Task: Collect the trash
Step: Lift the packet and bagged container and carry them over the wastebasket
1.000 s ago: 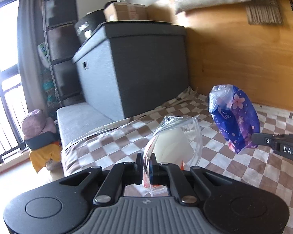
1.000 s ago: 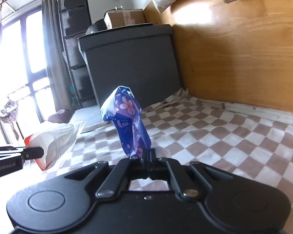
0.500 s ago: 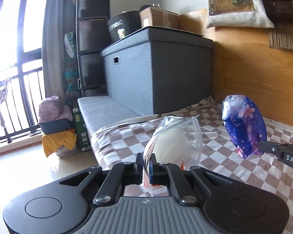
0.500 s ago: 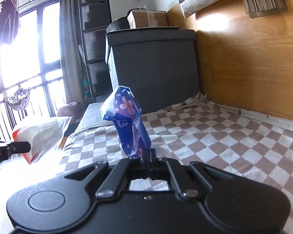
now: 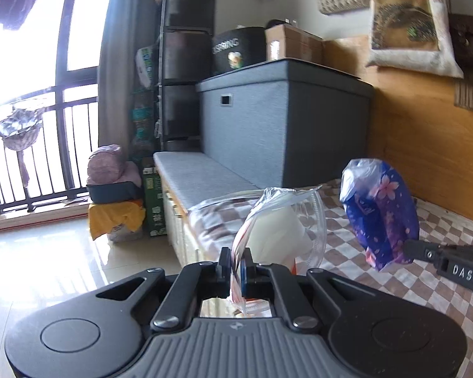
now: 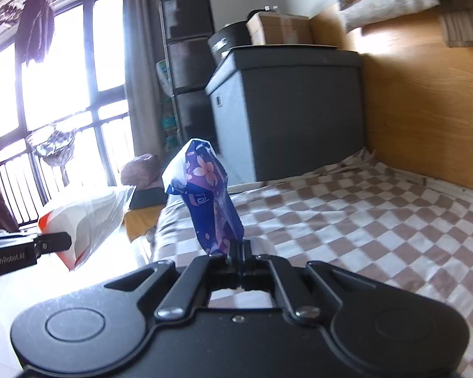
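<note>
Since a second ago both my views have swung off the wooden wall toward the barred window (image 5: 31, 94) and the glossy tiled floor (image 5: 47, 258), and the packets haven't slipped. My left gripper (image 5: 235, 267) is clenched on the crinkly clear plastic bag with a white wad and red-orange trim (image 5: 280, 230), held up over the edge of the bed with the brown-and-white checked cover (image 6: 362, 208). My right gripper (image 6: 238, 253) pinches the bottom of the glossy purple-blue flower-print plastic packet (image 6: 209, 195), which stands upright and crumpled above the jaws. The boxy grey fabric storage chest (image 5: 283, 119) sits behind them.
</note>
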Motion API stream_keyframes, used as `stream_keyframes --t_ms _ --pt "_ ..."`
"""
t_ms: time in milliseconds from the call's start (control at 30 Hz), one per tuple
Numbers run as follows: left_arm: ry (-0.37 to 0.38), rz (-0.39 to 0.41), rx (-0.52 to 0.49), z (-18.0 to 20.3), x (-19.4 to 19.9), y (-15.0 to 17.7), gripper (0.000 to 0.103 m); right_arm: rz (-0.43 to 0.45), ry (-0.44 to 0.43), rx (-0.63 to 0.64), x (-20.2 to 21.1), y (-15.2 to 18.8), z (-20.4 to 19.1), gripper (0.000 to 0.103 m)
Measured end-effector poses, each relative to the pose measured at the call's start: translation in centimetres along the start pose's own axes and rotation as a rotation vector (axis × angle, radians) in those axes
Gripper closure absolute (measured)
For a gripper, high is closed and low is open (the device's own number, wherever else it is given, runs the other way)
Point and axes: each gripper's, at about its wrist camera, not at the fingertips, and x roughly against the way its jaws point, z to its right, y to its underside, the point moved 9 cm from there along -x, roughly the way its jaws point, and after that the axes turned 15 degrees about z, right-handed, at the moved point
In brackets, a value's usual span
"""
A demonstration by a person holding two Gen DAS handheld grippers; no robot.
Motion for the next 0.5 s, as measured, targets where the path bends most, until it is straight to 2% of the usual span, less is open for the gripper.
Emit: stream_keyframes --t_ms 500 --pt "-0.16 -0.048 0.099 -11.0 4.5 2.0 0.097 -0.094 -0.089 0.064 0.1 2.5 -11.2 0.103"
